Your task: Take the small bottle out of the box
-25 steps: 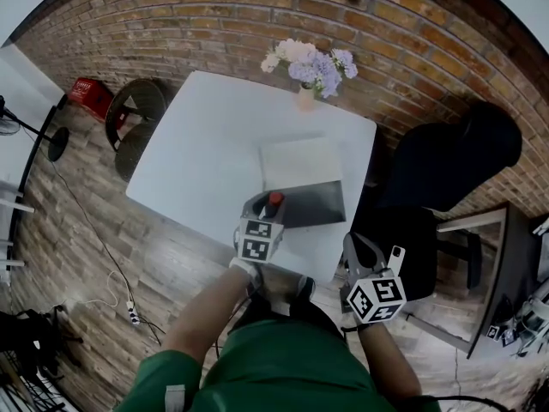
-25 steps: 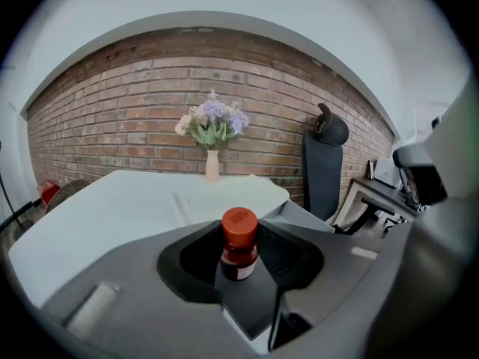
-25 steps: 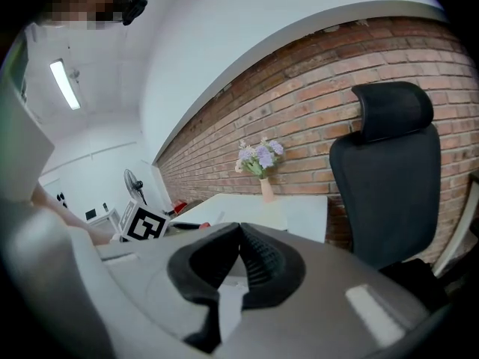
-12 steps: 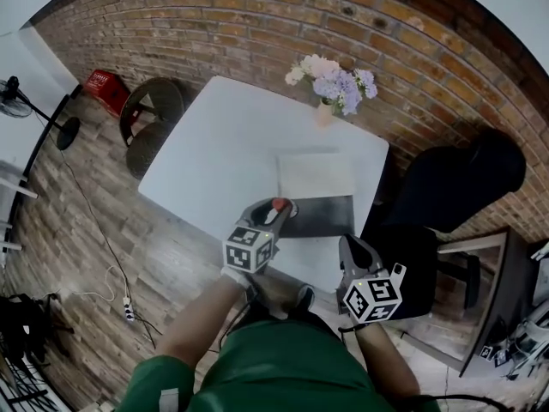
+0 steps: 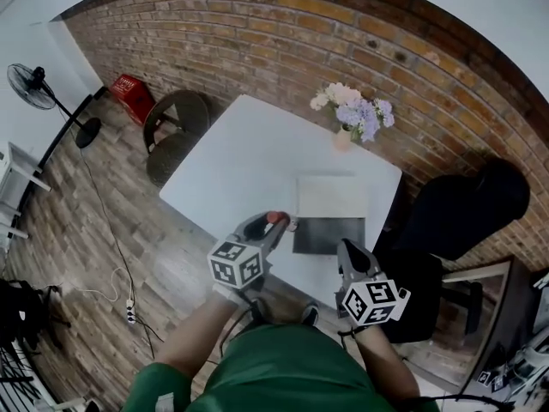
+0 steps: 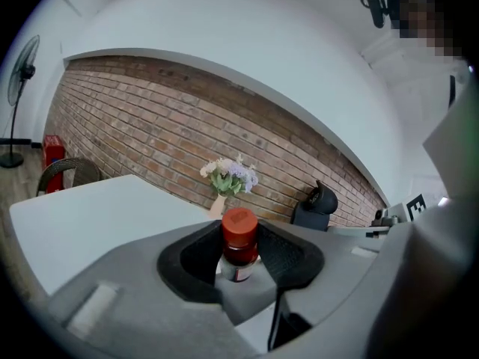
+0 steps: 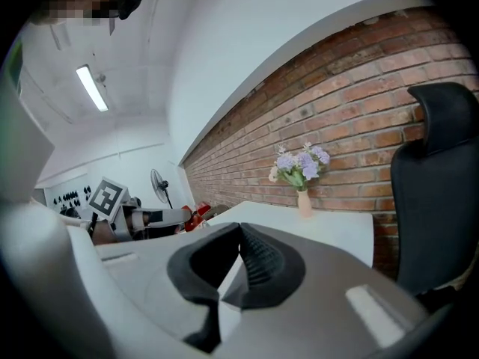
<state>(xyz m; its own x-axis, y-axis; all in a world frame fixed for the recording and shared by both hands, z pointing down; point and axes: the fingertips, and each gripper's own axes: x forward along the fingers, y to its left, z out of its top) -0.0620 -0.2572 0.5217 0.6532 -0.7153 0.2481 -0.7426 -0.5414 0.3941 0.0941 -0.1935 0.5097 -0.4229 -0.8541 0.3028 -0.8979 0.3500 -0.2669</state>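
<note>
A small bottle with a red cap (image 6: 239, 245) stands upright between the jaws of my left gripper (image 6: 241, 264), which is shut on it. In the head view the left gripper (image 5: 268, 227) holds the bottle (image 5: 274, 218) above the table's near edge, left of the box. The box (image 5: 330, 215) lies open on the white table (image 5: 249, 161): a dark tray part near me and a pale lid part beyond. My right gripper (image 5: 350, 256) hangs just off the table's near edge, below the box. Its jaws (image 7: 238, 264) meet with nothing between them.
A vase of pale and lilac flowers (image 5: 352, 114) stands at the table's far edge by the brick wall. A black chair (image 5: 455, 213) sits right of the table, a wicker chair (image 5: 176, 123) and red crate (image 5: 130, 93) to the left. A fan (image 5: 39, 88) stands far left.
The left gripper with the bottle has drawn back left, away from the box and off the table's edge. The head view has shifted, so the table sits farther up and right.
</note>
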